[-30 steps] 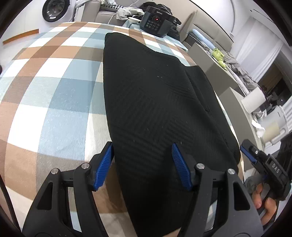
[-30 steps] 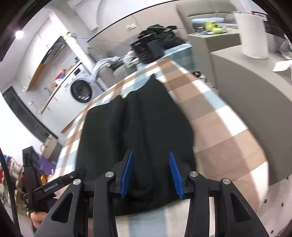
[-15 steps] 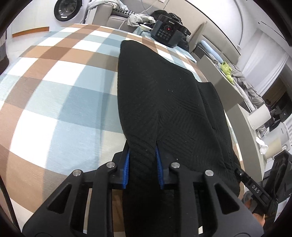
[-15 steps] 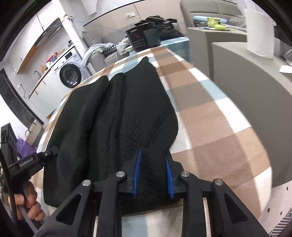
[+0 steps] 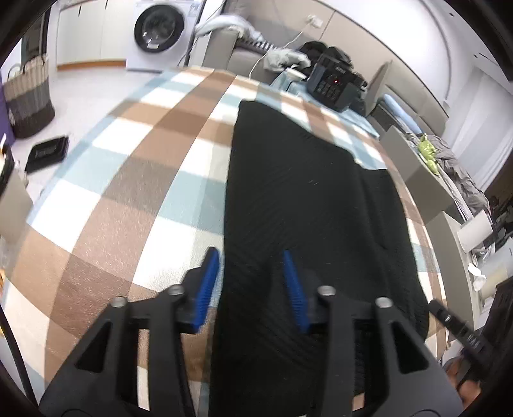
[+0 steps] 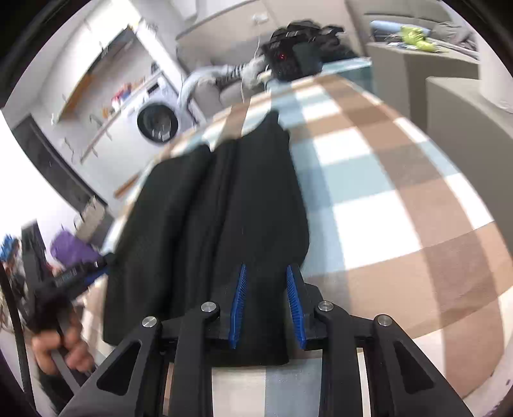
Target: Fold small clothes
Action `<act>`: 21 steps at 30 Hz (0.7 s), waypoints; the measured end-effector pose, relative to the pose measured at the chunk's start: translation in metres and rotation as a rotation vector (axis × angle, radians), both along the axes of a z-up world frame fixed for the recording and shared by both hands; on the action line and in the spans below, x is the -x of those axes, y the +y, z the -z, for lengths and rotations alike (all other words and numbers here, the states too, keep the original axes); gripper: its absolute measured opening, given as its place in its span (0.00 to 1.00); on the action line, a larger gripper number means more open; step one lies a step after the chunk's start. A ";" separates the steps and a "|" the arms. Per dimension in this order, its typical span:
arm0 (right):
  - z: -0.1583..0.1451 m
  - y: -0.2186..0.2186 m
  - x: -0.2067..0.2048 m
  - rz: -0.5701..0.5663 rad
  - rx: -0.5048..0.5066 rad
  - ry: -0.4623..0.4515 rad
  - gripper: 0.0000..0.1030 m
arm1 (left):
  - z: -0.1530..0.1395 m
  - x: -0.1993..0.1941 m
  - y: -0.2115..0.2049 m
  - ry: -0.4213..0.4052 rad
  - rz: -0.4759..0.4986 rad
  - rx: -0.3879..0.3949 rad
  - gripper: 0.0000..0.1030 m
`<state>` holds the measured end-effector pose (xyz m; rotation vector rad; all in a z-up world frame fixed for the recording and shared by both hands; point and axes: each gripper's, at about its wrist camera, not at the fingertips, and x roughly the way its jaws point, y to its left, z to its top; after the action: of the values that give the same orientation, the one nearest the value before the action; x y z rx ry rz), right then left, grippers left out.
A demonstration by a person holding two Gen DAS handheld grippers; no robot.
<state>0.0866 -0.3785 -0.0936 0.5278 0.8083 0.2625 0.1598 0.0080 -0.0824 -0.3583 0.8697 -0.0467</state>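
Observation:
A black knitted garment (image 5: 304,192) lies lengthwise on the checked tablecloth (image 5: 128,192), folded into a long strip. My left gripper (image 5: 249,256) is at its near left edge. The jaws are opening, the cloth lies between the blue pads, and the left pad stands just off the cloth's edge. In the right wrist view, my right gripper (image 6: 266,268) is shut on the near end of the garment (image 6: 224,208), which bunches between its pads. The left gripper (image 6: 73,276), held by a hand (image 6: 57,346), shows at the left edge there.
A black appliance (image 5: 333,85) sits at the table's far end. Grey counters (image 5: 416,179) with a paper roll (image 5: 474,231) run along the right side. A washing machine (image 5: 160,29) and a woven basket (image 5: 29,96) stand on the floor to the left.
Both grippers closed on the garment's near end. The left jaws then spread apart again, while the right stayed closed. Both views drew back from the cloth.

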 end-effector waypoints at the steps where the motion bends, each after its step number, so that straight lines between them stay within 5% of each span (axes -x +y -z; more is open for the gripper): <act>1: -0.005 0.000 0.001 -0.010 -0.012 -0.013 0.25 | -0.005 0.004 -0.001 -0.012 0.004 -0.003 0.51; 8: 0.002 0.038 -0.012 -0.228 -0.133 0.010 0.25 | -0.020 0.022 -0.040 -0.034 0.122 0.050 0.60; 13: 0.021 0.047 -0.012 -0.249 -0.174 0.078 0.25 | -0.008 0.021 -0.077 0.025 0.218 0.103 0.60; 21: 0.025 0.052 -0.019 -0.281 -0.147 0.074 0.25 | 0.006 -0.006 -0.134 0.095 0.261 0.000 0.60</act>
<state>0.1057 -0.3269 -0.1182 0.5638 0.9401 0.5678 0.1662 -0.1259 -0.0889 -0.2464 1.0066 -0.2730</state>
